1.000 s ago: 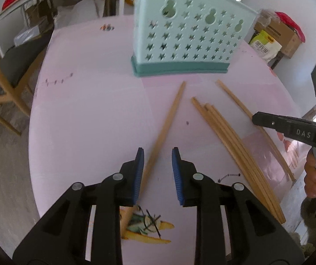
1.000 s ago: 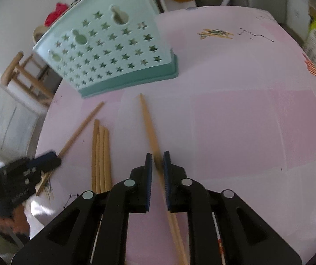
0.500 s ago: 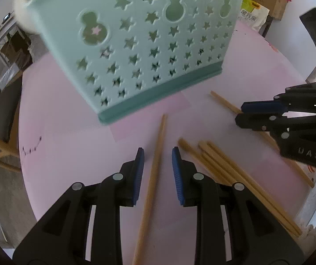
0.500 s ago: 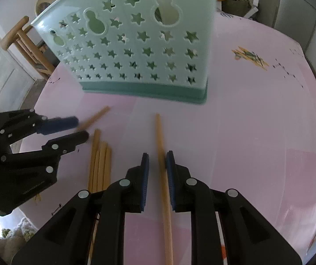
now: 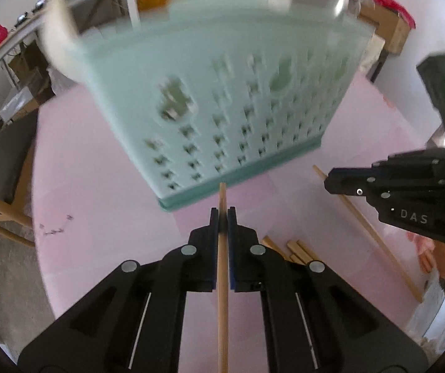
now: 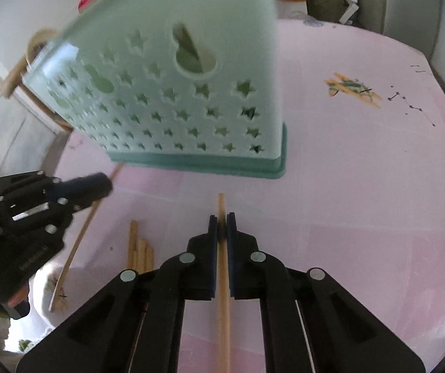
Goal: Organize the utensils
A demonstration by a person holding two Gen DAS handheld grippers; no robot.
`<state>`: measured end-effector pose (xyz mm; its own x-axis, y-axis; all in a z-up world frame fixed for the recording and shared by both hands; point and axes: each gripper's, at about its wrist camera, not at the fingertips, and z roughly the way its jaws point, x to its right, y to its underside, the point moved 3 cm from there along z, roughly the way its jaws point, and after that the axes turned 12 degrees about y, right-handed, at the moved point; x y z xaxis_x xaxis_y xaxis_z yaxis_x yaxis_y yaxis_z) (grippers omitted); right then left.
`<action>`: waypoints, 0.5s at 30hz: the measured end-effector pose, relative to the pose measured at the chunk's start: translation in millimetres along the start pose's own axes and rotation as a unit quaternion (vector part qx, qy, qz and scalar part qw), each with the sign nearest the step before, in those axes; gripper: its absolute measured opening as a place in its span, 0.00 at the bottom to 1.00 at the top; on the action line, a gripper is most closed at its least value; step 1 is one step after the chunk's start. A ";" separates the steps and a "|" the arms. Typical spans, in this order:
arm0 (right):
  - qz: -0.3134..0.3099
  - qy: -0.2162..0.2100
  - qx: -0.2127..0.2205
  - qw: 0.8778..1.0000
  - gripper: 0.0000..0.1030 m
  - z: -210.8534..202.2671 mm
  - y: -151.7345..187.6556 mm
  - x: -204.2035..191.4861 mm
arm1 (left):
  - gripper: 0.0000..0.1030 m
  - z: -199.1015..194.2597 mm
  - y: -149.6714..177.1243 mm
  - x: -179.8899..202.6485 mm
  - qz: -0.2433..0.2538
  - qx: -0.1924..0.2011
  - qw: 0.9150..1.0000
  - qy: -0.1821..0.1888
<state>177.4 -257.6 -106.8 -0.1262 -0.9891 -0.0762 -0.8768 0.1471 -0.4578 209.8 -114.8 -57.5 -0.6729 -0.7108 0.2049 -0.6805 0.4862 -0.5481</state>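
Left wrist view: the left gripper has just closed, its blue pads clamped on a long pale wooden chopstick that runs between the jaws, its tip reaching the base of the mint-green star-punched plastic utensil basket on the pink table. Loose wooden chopsticks lie just right of it.

Right wrist view: the right gripper has likewise just closed, pinching a second wooden chopstick whose tip stops short of the basket. A bundle of chopsticks lies beside it, left.
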 end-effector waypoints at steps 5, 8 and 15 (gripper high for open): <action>0.020 -0.016 0.061 0.998 0.06 -44.7 -8.6 4.4 | 0.04 -57.9 -7.6 -6.9 -0.024 0.069 0.997 0.012; 0.028 -0.023 0.103 0.994 0.06 -75.7 -12.3 3.3 | 0.04 -90.7 -9.6 -8.3 -0.042 0.110 0.993 0.023; 0.037 -0.027 0.165 0.985 0.06 -127.9 -7.5 7.4 | 0.04 -172.2 -20.1 -7.0 -0.059 0.226 0.971 0.049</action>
<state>123.7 -267.2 9.3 -0.1506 -0.9751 -0.1627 -0.6667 0.2217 -0.7116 178.2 -32.1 91.7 -0.6374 -0.6852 0.3524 -0.5731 0.1158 -0.8113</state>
